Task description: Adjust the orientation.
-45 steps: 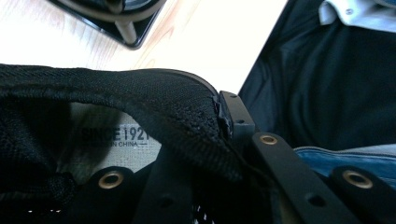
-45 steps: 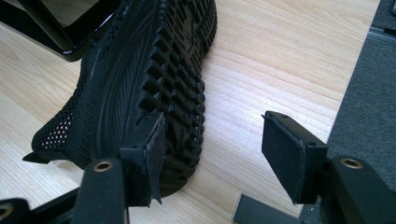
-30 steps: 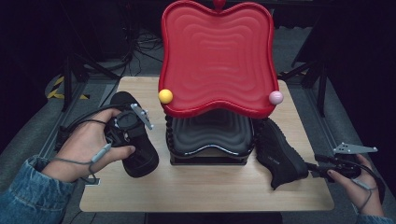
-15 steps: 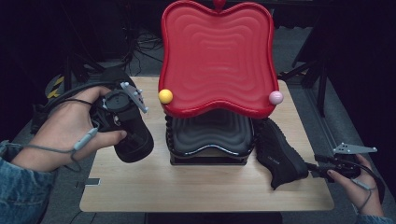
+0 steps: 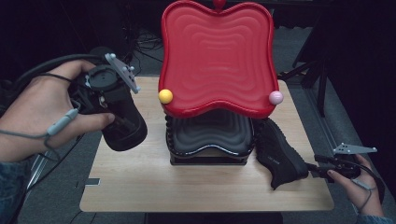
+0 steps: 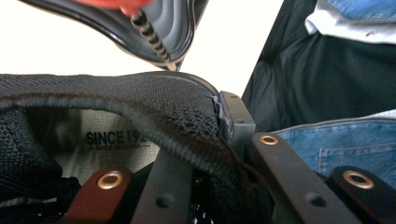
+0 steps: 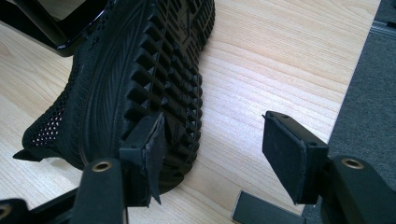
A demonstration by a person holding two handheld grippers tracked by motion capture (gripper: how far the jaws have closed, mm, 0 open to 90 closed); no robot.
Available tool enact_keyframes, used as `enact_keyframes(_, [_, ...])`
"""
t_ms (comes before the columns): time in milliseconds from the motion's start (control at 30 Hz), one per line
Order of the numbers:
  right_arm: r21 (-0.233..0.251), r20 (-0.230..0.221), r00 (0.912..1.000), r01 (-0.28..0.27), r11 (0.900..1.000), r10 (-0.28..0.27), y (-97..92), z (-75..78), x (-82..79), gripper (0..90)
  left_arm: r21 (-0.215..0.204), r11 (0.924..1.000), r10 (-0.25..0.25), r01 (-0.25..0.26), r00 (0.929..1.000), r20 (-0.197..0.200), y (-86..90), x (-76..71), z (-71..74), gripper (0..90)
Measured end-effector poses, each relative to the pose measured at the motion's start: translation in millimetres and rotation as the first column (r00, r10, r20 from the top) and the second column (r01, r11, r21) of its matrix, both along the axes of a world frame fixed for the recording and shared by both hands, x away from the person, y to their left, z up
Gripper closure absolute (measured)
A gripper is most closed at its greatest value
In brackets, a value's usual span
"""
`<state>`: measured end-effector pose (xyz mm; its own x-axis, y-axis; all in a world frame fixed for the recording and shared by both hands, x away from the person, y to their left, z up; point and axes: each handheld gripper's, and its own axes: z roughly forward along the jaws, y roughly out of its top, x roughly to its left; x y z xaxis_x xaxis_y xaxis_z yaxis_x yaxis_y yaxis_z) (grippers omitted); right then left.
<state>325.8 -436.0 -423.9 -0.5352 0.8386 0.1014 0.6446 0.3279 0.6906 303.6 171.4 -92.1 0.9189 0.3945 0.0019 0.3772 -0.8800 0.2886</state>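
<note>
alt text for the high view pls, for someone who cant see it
A person's left gripper holds a black shoe lifted above the left side of a wooden table. At the centre stands a red tray above a black one; a second black shoe lies by the right gripper.

Light wooden table [image 5: 140, 196] with rounded corners on grey carpet floor [image 5: 56, 196]. Dark, unlit surroundings beyond far edge. Black cables [image 5: 144, 39] lying on floor behind table. Black stand legs [image 5: 303, 70] near far right corner.

knit mesh shoe [image 6: 140, 100], glossy red tray [image 5: 217, 56]
</note>
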Motion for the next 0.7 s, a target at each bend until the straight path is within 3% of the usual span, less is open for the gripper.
enact_keyframes(233, [0.001,-0.003,1.0,0.003,1.0,-0.003,1.3,0.9,0.2,40.0,0.018,0.9996,-0.023,0.023,0.9992,0.031,-6.5,2.9,14.9,84.1])
enact_keyframes(533, [0.0,0.001,1.0,0.006,1.0,-0.006,-0.5,-1.8,-4.1,39.9,0.039,0.997,-0.07,0.067,0.9948,0.075,-23.0,11.4,45.7,83.5])
enact_keyframes(600, [0.0,-0.006,0.9999,0.011,0.9999,-0.011,-2.0,-2.4,-5.7,39.9,0.085,0.9941,-0.076,0.068,0.9928,0.093,-30.8,11.4,50.3,83.5])
enact_keyframes(700, [-0.001,-0.007,0.9999,0.014,0.9999,-0.014,-3.6,-3.2,-6.8,39.9,0.103,0.9923,-0.08,0.069,0.9905,0.112,-39.3,10.2,57.5,83.6])
